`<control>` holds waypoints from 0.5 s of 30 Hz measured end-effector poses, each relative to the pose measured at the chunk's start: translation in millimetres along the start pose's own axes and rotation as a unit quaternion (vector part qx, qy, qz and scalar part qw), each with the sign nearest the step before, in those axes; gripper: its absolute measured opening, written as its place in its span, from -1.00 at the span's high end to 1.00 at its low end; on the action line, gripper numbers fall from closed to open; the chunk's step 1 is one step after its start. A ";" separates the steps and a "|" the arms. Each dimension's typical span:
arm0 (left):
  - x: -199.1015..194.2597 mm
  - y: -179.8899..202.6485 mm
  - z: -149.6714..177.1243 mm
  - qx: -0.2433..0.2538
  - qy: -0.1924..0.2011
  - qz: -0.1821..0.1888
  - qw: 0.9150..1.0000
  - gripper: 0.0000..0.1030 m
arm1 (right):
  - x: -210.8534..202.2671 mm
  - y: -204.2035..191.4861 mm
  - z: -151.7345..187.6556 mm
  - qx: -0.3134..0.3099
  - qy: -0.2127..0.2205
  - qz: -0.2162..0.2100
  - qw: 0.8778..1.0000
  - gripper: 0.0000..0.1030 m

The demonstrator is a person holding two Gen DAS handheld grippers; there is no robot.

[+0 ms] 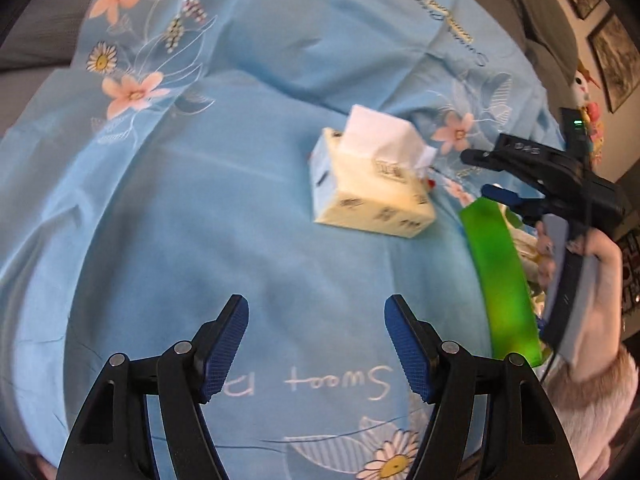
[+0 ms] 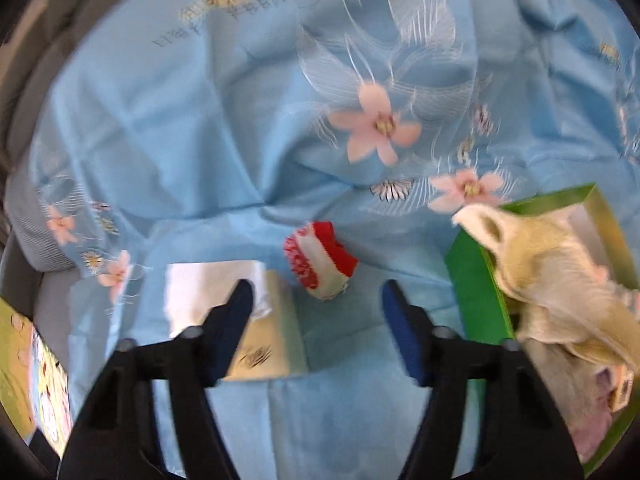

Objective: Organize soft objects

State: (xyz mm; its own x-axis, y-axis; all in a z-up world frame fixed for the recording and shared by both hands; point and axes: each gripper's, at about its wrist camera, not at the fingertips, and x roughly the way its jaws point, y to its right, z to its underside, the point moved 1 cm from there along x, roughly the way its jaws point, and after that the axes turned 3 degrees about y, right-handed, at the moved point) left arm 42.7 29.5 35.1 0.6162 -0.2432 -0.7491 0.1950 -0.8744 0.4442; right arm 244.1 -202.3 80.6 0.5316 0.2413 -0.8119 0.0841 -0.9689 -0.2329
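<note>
1. We have both claws spread with nothing between the pads: the left claw (image 1: 316,344) hangs over bare blue floral sheet (image 1: 200,200), and the right claw (image 2: 316,320) hovers just short of the small red-and-white soft item (image 2: 318,256).
2. The tissue pack (image 1: 372,184) lies on the sheet, tilted, a white tissue sticking out of its top; the green box (image 2: 476,304) sits just to its right, already holding a cream plush (image 2: 560,280).
3. The red-and-white item lies between the pack and the box — if we close the right claw off-centre, we likely pinch the sheet with it and drag the fabric.
4. Both views are blurred, so a hurried closing could miss the small item or nudge it under the pack.
5. The cream plush spills over the box rim — dropping more in may tip it out.
6. If we take the pack by its loose tissue, we probably pull out only the sheet.
</note>
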 end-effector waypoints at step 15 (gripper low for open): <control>16.1 -0.1 -2.8 0.008 -0.018 0.008 1.000 -0.38 | 94.6 0.9 -13.1 -0.005 -0.069 -0.009 0.998 -0.18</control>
State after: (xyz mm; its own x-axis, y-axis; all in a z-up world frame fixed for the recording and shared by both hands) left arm 54.7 26.9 24.4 0.5905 -0.2723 -0.7597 0.1735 -0.8765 0.4491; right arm 305.6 -181.1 10.6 0.4094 0.2640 -0.8733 0.1025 -0.9645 -0.2435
